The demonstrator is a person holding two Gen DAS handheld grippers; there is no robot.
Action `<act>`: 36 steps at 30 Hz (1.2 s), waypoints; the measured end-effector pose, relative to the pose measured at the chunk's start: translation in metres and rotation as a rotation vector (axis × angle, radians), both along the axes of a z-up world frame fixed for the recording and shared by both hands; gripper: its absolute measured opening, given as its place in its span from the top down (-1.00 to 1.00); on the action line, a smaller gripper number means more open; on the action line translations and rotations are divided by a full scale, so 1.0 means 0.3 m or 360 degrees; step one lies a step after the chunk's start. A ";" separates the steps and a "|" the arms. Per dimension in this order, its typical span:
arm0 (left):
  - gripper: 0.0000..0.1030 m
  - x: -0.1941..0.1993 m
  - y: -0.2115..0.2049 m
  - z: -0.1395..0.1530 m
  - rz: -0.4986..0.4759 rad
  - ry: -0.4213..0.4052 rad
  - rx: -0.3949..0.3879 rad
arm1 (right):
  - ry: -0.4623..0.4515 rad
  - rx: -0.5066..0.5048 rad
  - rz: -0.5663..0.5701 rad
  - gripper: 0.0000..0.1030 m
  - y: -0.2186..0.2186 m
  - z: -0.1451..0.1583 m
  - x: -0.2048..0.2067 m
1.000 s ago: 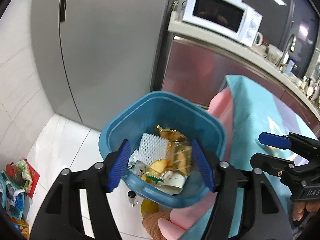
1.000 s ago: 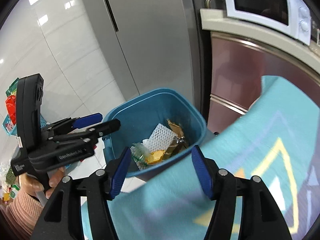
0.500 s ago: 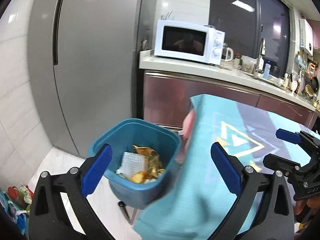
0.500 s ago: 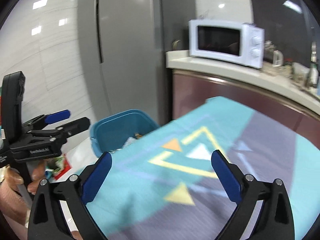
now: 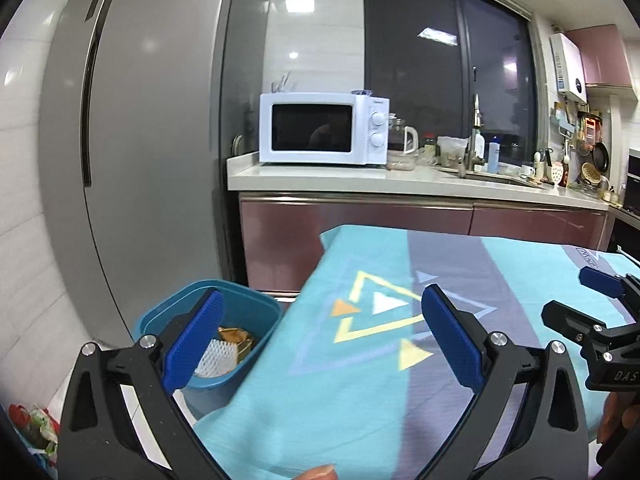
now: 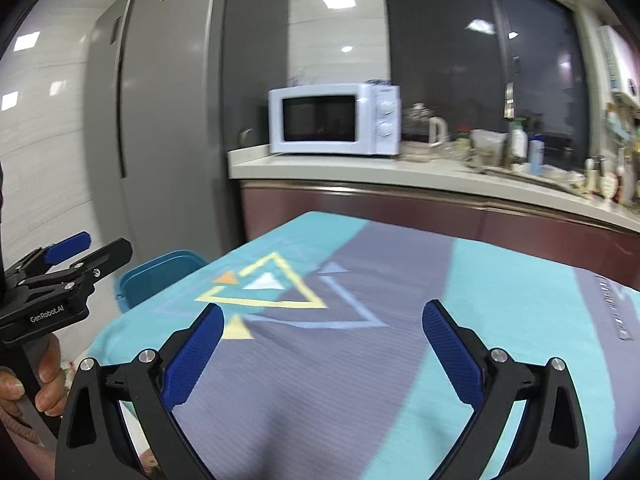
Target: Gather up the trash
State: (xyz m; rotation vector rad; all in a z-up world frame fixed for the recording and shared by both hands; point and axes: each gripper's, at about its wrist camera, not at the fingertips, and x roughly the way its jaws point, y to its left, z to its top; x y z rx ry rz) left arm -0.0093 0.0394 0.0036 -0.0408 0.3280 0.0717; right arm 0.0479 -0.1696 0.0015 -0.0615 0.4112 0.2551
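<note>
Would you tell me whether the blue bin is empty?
Not empty: the blue bin holds white foam netting and a golden wrapper.

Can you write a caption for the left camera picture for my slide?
Open left gripper over a patterned cloth, beside a blue bin holding trash.

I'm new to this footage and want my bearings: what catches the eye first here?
The turquoise-and-grey cloth with triangle prints fills the foreground, covering a table beneath both open grippers, the left gripper and the right gripper. At the cloth's left edge sits a blue bin holding wrappers and white foam netting. Behind, a white microwave stands on the counter beside a tall grey fridge.
</note>
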 end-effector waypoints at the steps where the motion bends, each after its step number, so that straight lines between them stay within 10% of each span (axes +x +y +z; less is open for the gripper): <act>1: -0.89 -0.002 -0.017 -0.002 -0.0010 0.0000 -0.0005 | -0.0022 -0.0007 -0.0025 -0.87 -0.011 0.000 -0.011; 36: -0.89 0.022 -0.129 -0.025 -0.0074 -0.0038 0.0080 | -0.0083 0.0050 -0.0222 -0.87 -0.145 -0.016 -0.104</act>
